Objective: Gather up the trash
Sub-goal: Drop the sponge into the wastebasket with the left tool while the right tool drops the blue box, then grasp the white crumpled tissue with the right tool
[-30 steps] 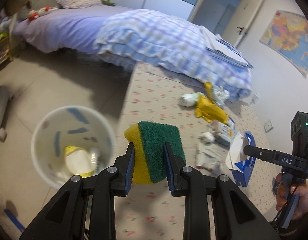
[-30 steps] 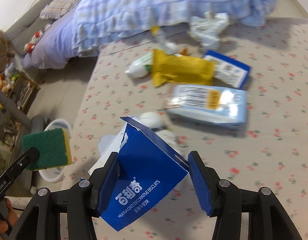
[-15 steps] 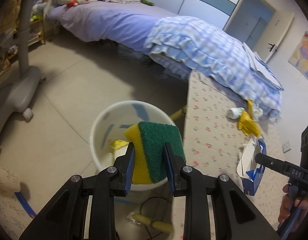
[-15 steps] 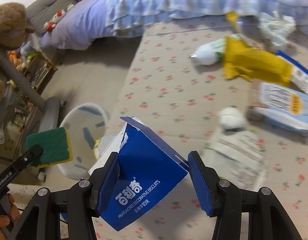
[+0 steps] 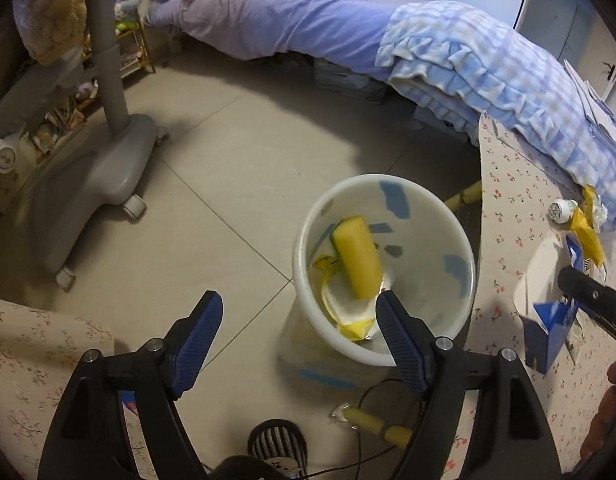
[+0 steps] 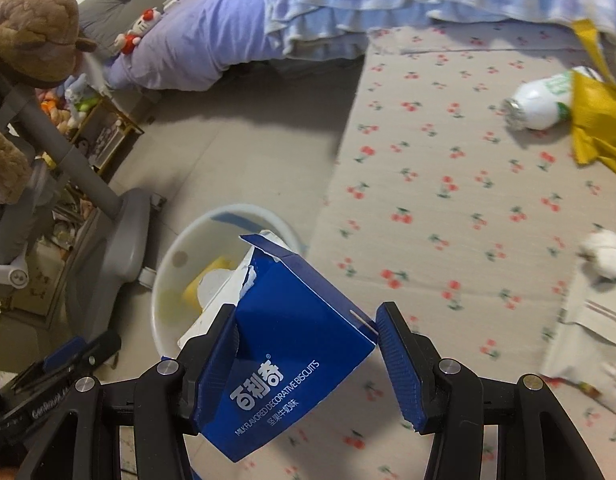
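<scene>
Sponge (image 5: pixel 356 256) lies inside the white bin (image 5: pixel 460 316) on the floor, yellow side up, among yellow wrappers; left gripper (image 5: pixel 296 332) hangs above the bin, jaws wide and empty; right gripper (image 6: pixel 306 354) grips a torn blue biscuit box (image 6: pixel 284 360) beside the bin, over the cherry-print table (image 6: pixel 448 184).

Yellow sponge (image 5: pixel 357 258) in white, blue-patched bin (image 5: pixel 460 254); dark blue biscuit box (image 6: pixel 292 334); cherry-print beige tablecloth (image 6: pixel 448 184).
</scene>
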A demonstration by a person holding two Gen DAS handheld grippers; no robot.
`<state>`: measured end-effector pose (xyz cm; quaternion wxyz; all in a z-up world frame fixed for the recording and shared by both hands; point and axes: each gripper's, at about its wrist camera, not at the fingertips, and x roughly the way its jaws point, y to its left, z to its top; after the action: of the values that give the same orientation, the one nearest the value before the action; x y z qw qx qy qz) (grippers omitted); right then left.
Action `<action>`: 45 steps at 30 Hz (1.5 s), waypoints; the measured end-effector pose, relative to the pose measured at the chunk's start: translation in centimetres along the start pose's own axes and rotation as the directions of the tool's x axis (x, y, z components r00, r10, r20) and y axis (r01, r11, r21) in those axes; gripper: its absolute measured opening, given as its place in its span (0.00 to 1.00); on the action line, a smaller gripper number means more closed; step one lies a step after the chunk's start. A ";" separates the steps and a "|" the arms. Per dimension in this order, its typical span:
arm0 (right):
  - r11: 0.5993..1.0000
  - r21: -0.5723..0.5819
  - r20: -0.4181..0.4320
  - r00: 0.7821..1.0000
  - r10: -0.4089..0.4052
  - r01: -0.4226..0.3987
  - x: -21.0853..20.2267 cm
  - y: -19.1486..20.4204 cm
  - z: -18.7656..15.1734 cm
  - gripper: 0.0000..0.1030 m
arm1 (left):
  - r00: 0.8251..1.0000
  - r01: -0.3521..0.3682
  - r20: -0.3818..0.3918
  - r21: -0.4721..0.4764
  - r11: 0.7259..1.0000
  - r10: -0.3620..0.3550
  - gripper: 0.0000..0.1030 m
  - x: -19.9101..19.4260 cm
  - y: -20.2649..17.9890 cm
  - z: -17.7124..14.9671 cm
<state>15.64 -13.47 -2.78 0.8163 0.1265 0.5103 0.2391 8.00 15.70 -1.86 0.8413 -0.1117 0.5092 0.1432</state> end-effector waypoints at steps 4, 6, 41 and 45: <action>1.000 -0.011 0.013 1.000 0.015 -0.015 1.2 1.3 0.2 0.61 | 1.000 -0.014 -0.006 -0.001 1.000 0.014 0.80 0.1 0.5 0.1; 1.000 -0.018 0.014 1.000 0.020 -0.019 1.9 1.8 0.3 0.61 | 1.000 -0.017 -0.015 -0.004 1.000 0.017 0.81 0.3 0.6 0.1; 0.978 -0.007 0.031 0.977 -0.209 0.210 -4.2 -9.4 0.9 0.87 | 0.991 0.106 -0.086 0.019 0.994 -0.104 0.98 1.2 -4.1 -0.8; 0.982 0.036 0.007 0.983 -0.185 0.184 -4.2 -12.4 1.4 0.84 | 0.989 0.124 -0.088 0.019 0.992 -0.122 0.98 1.1 -5.0 -0.6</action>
<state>18.59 -26.22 -4.48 0.8352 0.0943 0.5198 0.1527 9.79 10.95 -2.93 0.8270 -0.1385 0.5390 0.0799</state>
